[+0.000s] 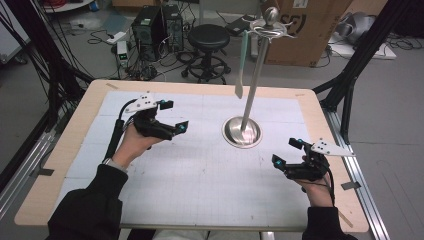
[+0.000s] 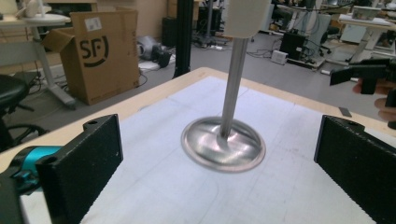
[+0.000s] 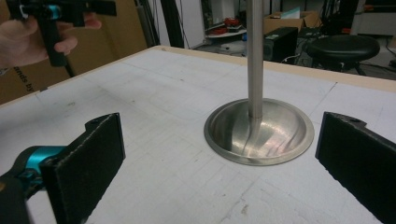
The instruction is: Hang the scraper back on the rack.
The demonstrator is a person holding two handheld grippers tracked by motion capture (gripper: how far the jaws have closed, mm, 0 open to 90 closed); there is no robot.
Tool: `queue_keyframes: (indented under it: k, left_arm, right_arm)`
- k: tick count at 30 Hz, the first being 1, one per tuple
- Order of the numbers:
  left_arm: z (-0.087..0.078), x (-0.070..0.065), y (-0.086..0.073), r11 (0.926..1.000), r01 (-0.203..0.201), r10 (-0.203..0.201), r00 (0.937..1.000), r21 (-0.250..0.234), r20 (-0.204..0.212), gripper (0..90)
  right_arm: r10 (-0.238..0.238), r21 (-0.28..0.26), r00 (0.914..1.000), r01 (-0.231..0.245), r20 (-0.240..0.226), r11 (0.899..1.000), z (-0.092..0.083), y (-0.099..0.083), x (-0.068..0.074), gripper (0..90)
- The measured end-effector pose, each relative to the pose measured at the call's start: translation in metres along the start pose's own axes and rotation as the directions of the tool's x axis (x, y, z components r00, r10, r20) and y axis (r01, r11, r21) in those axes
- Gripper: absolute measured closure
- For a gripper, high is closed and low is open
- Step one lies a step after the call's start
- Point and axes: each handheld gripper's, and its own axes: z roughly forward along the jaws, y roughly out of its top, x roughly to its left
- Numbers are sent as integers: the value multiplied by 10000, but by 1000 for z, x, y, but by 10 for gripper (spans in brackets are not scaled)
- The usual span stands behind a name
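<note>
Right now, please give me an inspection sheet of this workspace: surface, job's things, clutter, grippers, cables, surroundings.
Surface: table with a wooden rim, covered by a white gridded mat.
Job's things: metal stand upright on the mat, round base, tall pole; a pale spatula hangs from its top hook.
Clutter: nothing seen on the mat.
Grippers: left gripper open, empty, left of the stand; right gripper open, empty, to the right of the stand and nearer the person.
Cables: one black cable trails from the left gripper; many lie on the floor beyond the table.
Surroundings: stool, computer towers, cardboard box, black frame legs.
</note>
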Motion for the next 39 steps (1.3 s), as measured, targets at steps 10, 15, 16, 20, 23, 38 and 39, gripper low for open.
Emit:
queue_keyframes:
  k: [10, 15, 16, 20, 23, 38, 39]
  left_arm:
    - [-45, 7, -33, 9995, -290, 299, 9956, 110, -893, 16]
    - [-64, 3, -44, 9974, -703, 719, 9897, 173, -1237, 16]
    - [-67, 3, -47, 9972, -719, 743, 9884, 222, -1328, 17]
    - [-81, 5, -59, 9977, -600, 643, 9848, 315, -1615, 16]
    - [-91, 7, -65, 9994, -302, 325, 9836, 153, -1773, 17]
    - [-117, 18, -94, 9969, 721, -606, 9600, 321, -2733, 17]
    - [-118, 18, -95, 9971, 691, -573, 9592, 329, -2768, 17]
  right_arm:
    - [9, 20, 10000, -9, 53, 10000, 6, -2, -2, 3]
    - [48, 122, 10000, -49, 74, 9999, 8, -3, -2, 3]
    - [-1, 101, 10000, 0, 69, 9999, 9, -3, -3, 3]
    - [0, 113, 9999, -2, 139, 9999, 11, -3, -4, 3]
    - [-58, 128, 9999, 56, 150, 9999, 12, -3, -5, 3]
    - [51, 270, 9990, -63, 434, 9996, 17, -9, -12, 3]
    - [65, 261, 9991, -76, 426, 9996, 18, -9, -13, 3]
